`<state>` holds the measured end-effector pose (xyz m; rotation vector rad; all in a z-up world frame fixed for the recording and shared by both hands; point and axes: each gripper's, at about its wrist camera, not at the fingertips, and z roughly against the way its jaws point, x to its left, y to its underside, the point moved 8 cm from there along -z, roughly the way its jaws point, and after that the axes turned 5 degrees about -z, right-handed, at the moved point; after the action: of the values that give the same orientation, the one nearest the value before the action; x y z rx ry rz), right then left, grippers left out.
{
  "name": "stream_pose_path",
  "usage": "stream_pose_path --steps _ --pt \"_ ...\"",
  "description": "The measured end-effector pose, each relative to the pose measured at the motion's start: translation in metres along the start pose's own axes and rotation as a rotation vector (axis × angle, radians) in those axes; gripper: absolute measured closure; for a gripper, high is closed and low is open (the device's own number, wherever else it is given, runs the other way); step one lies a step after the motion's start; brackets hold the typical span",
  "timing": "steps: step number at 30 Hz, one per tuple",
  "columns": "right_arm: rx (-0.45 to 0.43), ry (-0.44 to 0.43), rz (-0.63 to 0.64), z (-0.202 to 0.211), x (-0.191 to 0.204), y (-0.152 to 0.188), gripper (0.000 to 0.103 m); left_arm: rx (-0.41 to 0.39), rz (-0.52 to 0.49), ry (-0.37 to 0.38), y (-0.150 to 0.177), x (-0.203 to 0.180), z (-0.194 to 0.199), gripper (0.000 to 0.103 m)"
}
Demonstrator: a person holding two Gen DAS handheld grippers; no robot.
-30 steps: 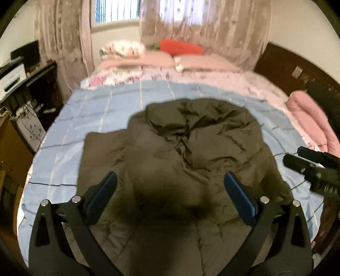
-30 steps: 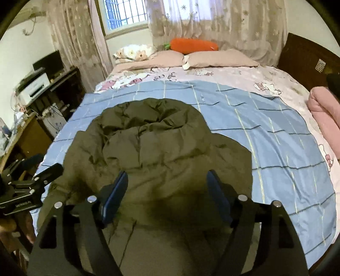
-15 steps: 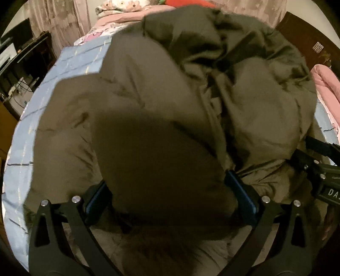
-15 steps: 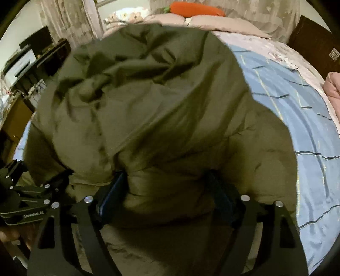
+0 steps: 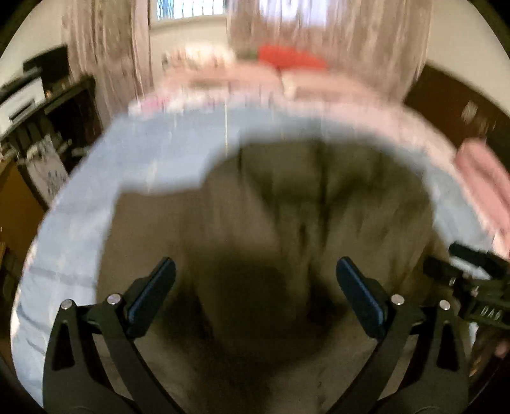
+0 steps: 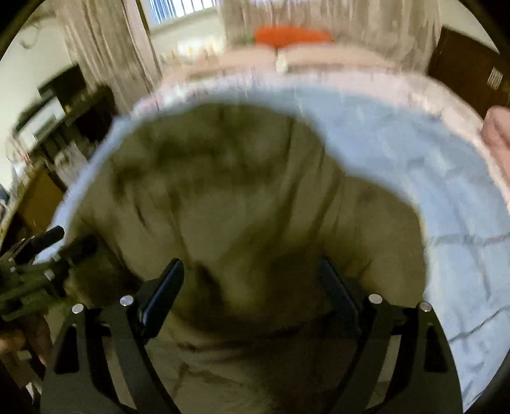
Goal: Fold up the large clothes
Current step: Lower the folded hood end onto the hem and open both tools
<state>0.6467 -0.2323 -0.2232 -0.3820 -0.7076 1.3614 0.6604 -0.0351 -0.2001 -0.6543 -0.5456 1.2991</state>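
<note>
Left wrist view, blurred: left gripper (image 5: 255, 286) spread wide, gripping nothing, above an olive padded jacket (image 5: 287, 207) spread on a blue sheet (image 5: 79, 229) — right gripper (image 5: 471, 286) at the right edge, state unclear. Right wrist view, blurred too: right gripper (image 6: 251, 286) likewise wide apart over the jacket (image 6: 239, 191) — orange pillow (image 6: 290, 35) beyond.

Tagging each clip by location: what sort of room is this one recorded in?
Most likely a home bedroom. A made bed with a blue sheet fills the view, pillows lie at its head below a curtained window, and an olive jacket is spread on it.
</note>
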Motion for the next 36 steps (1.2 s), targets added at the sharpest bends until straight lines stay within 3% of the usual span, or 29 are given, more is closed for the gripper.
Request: stream_pose_path --steps 1,4,8,13,16,25,31,33,36 --pt "-0.017 0.008 -0.008 0.002 0.001 -0.021 0.012 -0.015 0.009 -0.002 -0.023 0.002 0.002 0.002" --pt "-0.032 0.047 -0.034 -0.015 -0.001 -0.068 0.011 0.041 0.028 0.017 -0.065 -0.001 -0.026 0.002" --pt "-0.016 0.084 -0.063 -0.054 -0.003 -0.101 0.011 0.129 0.056 -0.025 -0.085 0.007 -0.088 0.002" --pt "0.109 0.114 -0.074 -0.122 -0.002 -0.076 0.011 0.224 0.048 -0.04 -0.052 -0.002 -0.148 0.002" --pt "0.108 0.119 -0.062 -0.144 -0.008 -0.055 0.011 0.205 -0.008 -0.09 -0.035 -0.004 -0.162 0.002" --pt "0.084 0.107 -0.064 -0.173 -0.016 -0.032 0.006 0.161 0.0 -0.047 -0.011 0.0 -0.189 0.002" --pt "0.101 0.126 -0.05 -0.171 -0.015 -0.027 0.004 0.182 -0.029 -0.068 -0.007 -0.004 -0.192 0.002" --pt "0.094 0.08 -0.093 -0.151 -0.012 -0.03 0.005 0.188 -0.033 -0.065 -0.01 -0.004 -0.181 0.002" --pt "0.037 -0.005 -0.107 -0.105 0.001 -0.029 0.005 0.156 0.017 0.003 -0.012 -0.006 -0.141 0.003"
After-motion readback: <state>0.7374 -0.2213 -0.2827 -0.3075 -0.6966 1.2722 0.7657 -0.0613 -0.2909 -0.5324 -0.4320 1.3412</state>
